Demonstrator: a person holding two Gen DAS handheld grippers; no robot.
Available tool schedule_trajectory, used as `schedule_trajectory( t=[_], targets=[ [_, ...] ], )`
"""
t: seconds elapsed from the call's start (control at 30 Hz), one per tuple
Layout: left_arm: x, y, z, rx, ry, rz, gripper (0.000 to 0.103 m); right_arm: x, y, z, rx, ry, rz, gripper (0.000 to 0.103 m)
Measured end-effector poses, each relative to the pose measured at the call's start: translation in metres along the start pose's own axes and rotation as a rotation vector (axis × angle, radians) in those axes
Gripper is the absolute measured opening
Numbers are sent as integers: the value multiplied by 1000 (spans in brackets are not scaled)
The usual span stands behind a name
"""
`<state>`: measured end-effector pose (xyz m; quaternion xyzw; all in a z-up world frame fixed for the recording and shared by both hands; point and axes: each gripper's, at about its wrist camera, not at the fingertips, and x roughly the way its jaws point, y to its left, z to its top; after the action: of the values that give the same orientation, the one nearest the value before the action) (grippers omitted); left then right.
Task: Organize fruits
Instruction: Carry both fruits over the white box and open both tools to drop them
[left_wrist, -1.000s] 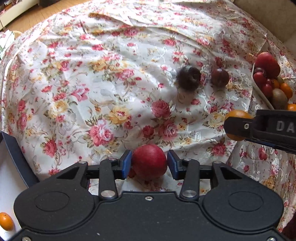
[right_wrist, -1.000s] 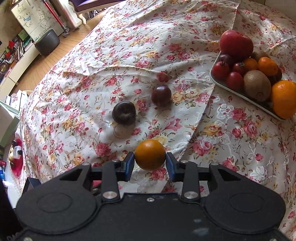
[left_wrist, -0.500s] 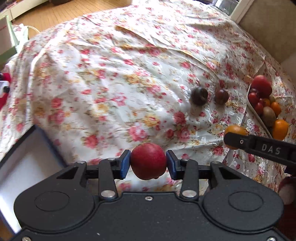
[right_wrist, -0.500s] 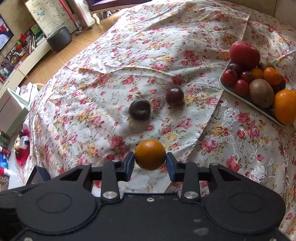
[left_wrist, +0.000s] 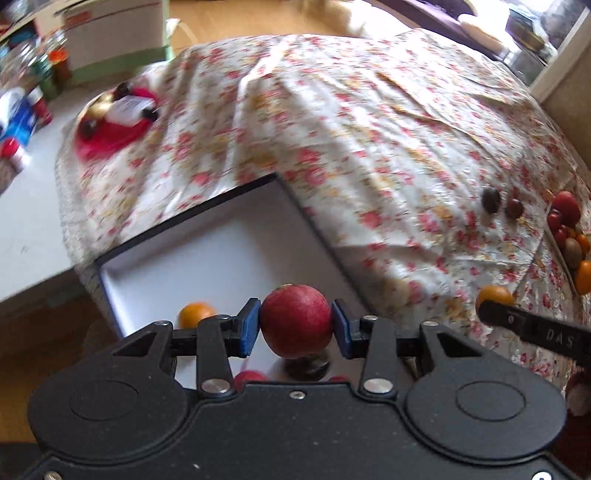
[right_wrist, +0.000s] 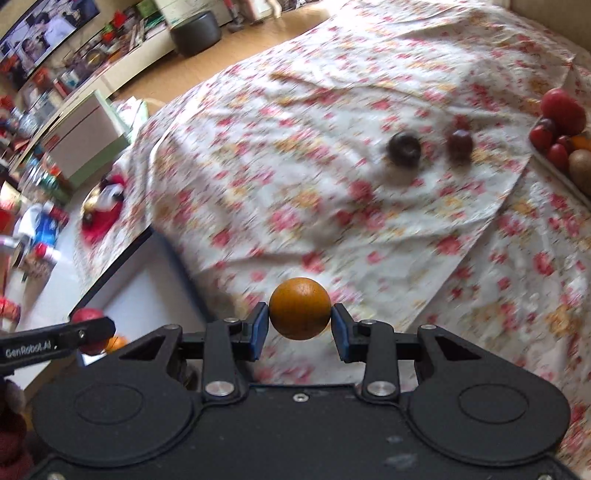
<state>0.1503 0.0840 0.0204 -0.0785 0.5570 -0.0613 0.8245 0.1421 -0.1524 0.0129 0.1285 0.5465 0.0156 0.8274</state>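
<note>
Both grippers have swung left since a second ago, so the white black-rimmed box (left_wrist: 207, 251) that was barely peeking in at the left edge now fills the near left of the scene.

Left to right: a small orange citrus fruit (left_wrist: 195, 314) already sits in the box near its front, with a couple of red bits and something dark half hidden under the gripper body. The left gripper (left_wrist: 295, 326) hangs over that box, blue pads pinching a round red apple (left_wrist: 296, 325) from both sides. The right gripper (right_wrist: 299, 325) squeezes a round orange fruit (right_wrist: 300, 308) the same way, above the flowery tablecloth (right_wrist: 295, 147) just right of the box.

Further right and farther off, two dark plums (right_wrist: 404, 149) lie side by side on the cloth. At the far right edge the tray of mixed fruit (right_wrist: 554, 166) holds red, orange and brown pieces.
</note>
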Motion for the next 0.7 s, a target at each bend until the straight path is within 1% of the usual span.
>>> schedule_trajectory(
  t=[0.2,0.33,0.5,0.6,0.7],
  targets=[
    [4,47,-26,-114,25,29,50,15,43,-40,-54,87,51,38],
    [9,65,-39,-161,41,48,50,24,60,-58,-65,138,55,38],
    [19,75,-46,-175,65,77,50,27,67,-70,-74,167,22,38],
    [28,75,-43,-168,82,85,50,28,68,-68,-72,171,3,38],
    [31,73,-41,-159,78,99,50,29,68,-66,-69,174,-10,38]
  ],
)
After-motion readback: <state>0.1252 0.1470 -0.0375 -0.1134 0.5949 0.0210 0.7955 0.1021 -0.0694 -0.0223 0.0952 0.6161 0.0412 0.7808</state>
